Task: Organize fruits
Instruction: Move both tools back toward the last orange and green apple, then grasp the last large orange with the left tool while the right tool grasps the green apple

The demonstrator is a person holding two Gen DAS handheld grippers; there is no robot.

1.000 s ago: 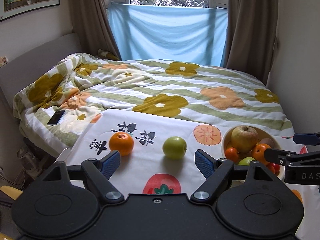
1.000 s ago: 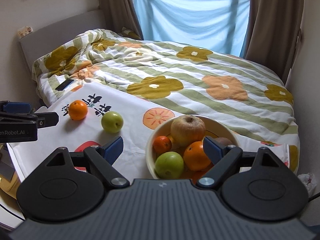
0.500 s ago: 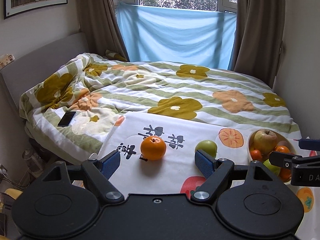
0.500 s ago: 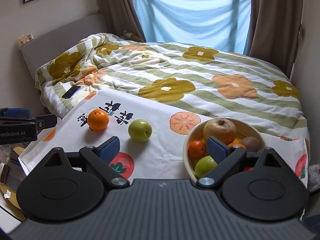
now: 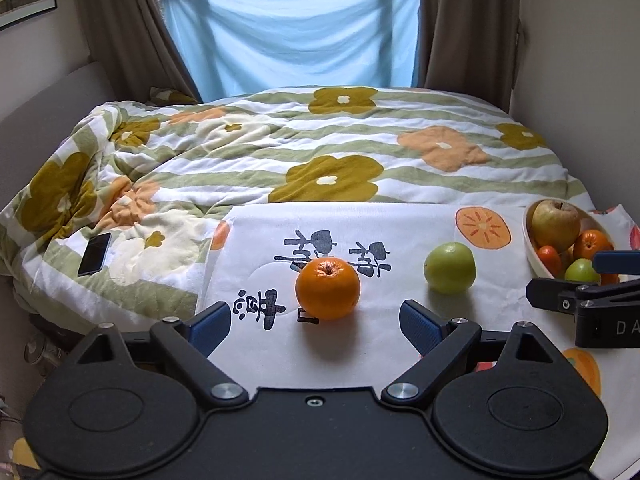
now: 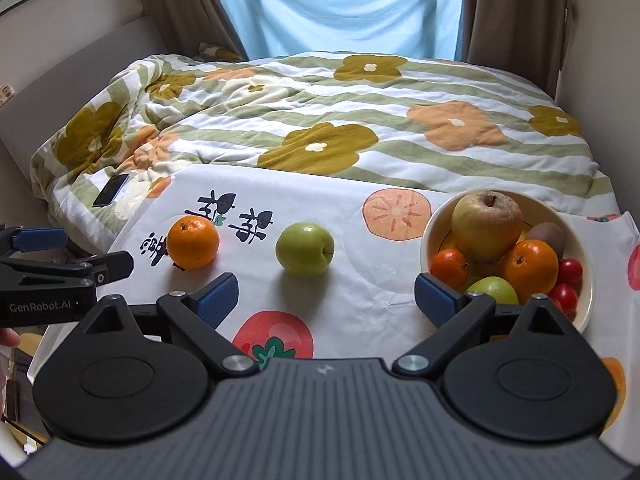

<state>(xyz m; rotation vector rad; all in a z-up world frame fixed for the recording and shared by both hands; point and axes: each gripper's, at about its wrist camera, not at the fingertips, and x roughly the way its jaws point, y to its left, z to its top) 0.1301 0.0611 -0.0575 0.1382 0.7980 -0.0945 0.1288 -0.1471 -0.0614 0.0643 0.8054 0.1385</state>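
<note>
1. Orange (image 5: 327,289): bright orange.
2. Apple (image 5: 450,267): plain yellow-green.
3. Cloth (image 5: 400,224): white, printed with black characters, orange slices and a red strawberry.
4. Bowl (image 6: 586,264): cream.
5. Quilt (image 5: 320,148): white with green stripes, mustard and peach flowers.
6. Phone (image 5: 94,253): black.
7. Curtains (image 5: 472,20): brown.

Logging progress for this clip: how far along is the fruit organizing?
Done: the bowl already holds several fruits. In hand: nothing; the left hand-held gripper is opening just short of the orange, and the right hand-held gripper is open and empty. Left: the orange and green apple lie loose on the cloth.
</note>
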